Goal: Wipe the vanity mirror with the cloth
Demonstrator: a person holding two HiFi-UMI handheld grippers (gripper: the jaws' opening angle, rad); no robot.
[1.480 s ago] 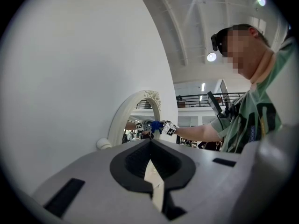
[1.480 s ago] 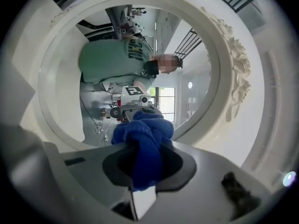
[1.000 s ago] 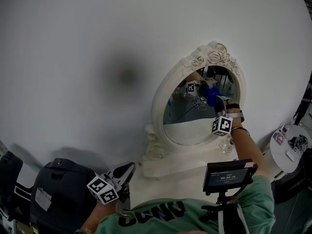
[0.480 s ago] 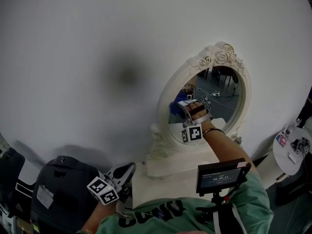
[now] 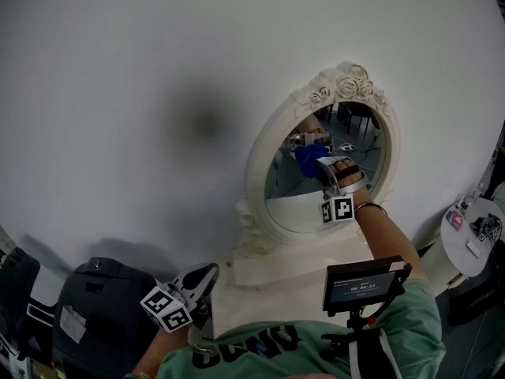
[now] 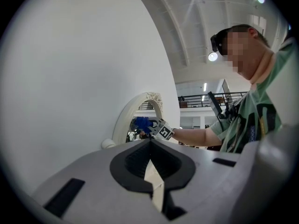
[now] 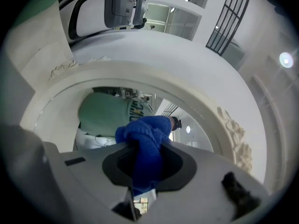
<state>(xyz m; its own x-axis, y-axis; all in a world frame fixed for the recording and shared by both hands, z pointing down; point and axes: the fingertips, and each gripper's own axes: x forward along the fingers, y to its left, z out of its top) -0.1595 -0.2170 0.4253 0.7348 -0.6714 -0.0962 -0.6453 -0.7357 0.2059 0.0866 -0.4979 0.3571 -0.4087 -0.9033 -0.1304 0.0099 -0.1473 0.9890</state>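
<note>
1. Dark bag (image 5: 95, 306): lower left, below the worktop and well apart from the work.

2. Left claw (image 6: 150, 143): jaws pressed together with nothing between them. It is held low by the person's body, well apart from the mirror. It is judged idle, parked there so that it does not block the glass.

3. Worktop (image 5: 260, 287): white and set against the white wall. It carries the mirror's base.

4. Vanity mirror (image 5: 262, 152): an oval glass standing upright in a carved white frame with roses at the crown. It faces the person, so the arm reaches it straight on.

5. Cloth (image 7: 148, 146): blue and bunched, lying against the upper-middle of the glass. The wad stands out beyond the jaw tips, so fabric rather than hard claw likely meets the mirror.

6. Right claw (image 7: 145, 158): jaws pinching the cloth, arm stretched forward. Wiping is judged under way.

7. Small screen (image 5: 367, 284): mounted at the person's chest.

8. Round side table (image 5: 461, 251): far right, carrying small items.
</note>
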